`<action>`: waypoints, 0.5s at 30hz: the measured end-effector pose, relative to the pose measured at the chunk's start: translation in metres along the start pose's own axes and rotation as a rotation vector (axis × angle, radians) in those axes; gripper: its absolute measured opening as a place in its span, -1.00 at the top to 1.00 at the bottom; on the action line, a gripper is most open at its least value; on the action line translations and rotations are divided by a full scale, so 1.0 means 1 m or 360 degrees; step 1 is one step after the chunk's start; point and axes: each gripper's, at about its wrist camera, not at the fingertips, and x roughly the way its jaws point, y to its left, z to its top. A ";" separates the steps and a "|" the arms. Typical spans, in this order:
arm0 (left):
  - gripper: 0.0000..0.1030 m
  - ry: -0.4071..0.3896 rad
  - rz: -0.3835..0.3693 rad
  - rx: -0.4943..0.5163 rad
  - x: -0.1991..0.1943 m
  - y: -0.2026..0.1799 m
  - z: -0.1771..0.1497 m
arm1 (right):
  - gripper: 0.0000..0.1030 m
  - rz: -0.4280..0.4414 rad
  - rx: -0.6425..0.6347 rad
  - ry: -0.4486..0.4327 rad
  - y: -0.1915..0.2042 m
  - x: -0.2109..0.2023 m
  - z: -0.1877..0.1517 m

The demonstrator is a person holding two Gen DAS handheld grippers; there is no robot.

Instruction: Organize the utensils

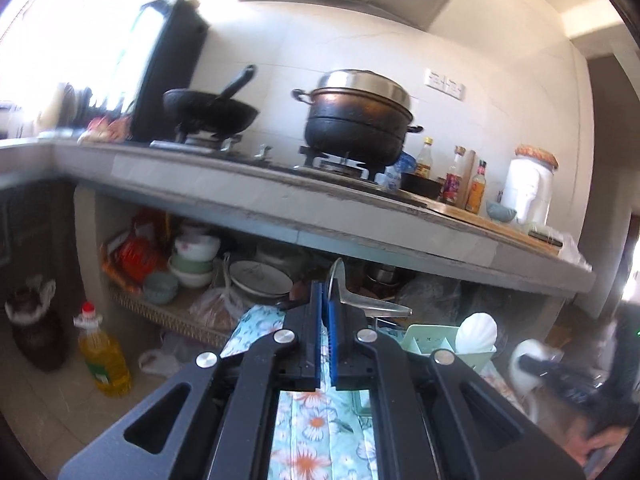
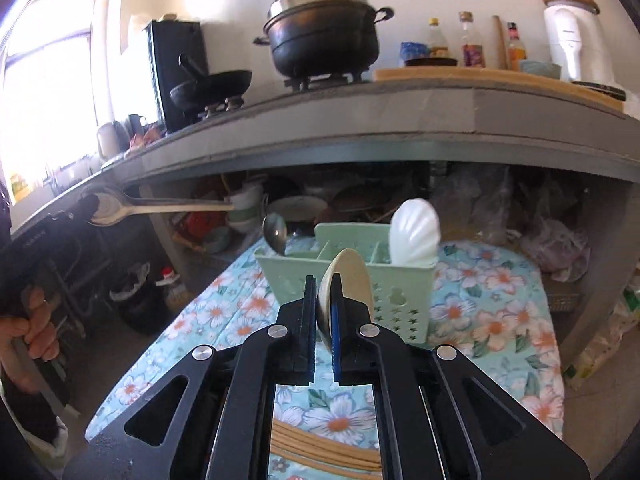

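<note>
Left gripper [image 1: 327, 312]: jaws closed on a metal spoon [image 1: 360, 300]. The bowl stands edge-on above the pads; the handle runs off to the right, roughly level.

Right gripper [image 2: 324, 312]: jaws closed on a beige spoon [image 2: 348, 280], pinched at the bowl. The bowl stands near upright between the pads. Its handle is not visible.

Caddy [image 2: 384, 280]: pale green, divided into compartments, standing on the floral cloth [image 2: 224, 312]. A white shell-shaped scoop [image 2: 416, 228] stands in its right compartment; a steel ladle [image 2: 275, 232] leans at its left end.

Key relation: in the right wrist view the caddy lies straight ahead of the jaws and just below the beige spoon's bowl. In the left wrist view it lies ahead and to the right, below the metal spoon's handle.

Nearer hand: the right, by judgement; its spoon overlaps the caddy's front wall in its own view.

Next move, judged: carry the beige spoon forward over an open middle compartment, tip its long axis upright, then lower it.

Risk: the grip on the curved bowl may slip during tilting.
</note>
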 end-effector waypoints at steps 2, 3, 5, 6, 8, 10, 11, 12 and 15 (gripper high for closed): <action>0.96 0.0005 0.0016 0.0098 0.013 -0.014 0.003 | 0.91 0.0001 0.0044 -0.0047 -0.010 -0.015 0.003; 0.97 0.0012 0.0029 0.0154 0.019 -0.022 0.004 | 0.91 0.0004 0.0057 -0.0062 -0.013 -0.019 0.002; 0.96 0.0022 0.0090 0.0292 0.031 -0.038 0.004 | 0.91 0.0001 0.0073 -0.0091 -0.019 -0.029 0.002; 0.96 0.0020 0.0116 0.0359 0.037 -0.046 0.003 | 0.91 0.0001 0.0075 -0.0105 -0.022 -0.036 0.002; 0.96 0.0043 0.0152 0.0471 0.046 -0.057 0.000 | 0.91 -0.0001 0.0081 -0.0127 -0.025 -0.044 0.001; 0.96 0.0078 0.0180 0.0559 0.055 -0.065 -0.004 | 0.91 -0.0003 0.0093 -0.0138 -0.029 -0.048 -0.002; 0.96 0.0111 0.0186 0.0600 0.060 -0.069 -0.005 | 0.91 -0.0001 0.0101 -0.0144 -0.031 -0.049 -0.002; 0.96 0.0149 0.0195 0.0632 0.066 -0.073 -0.007 | 0.91 0.0002 0.0107 -0.0146 -0.032 -0.049 -0.003; 0.96 0.0238 0.0208 0.0673 0.083 -0.079 -0.011 | 0.91 0.0016 0.0126 -0.0146 -0.034 -0.049 -0.006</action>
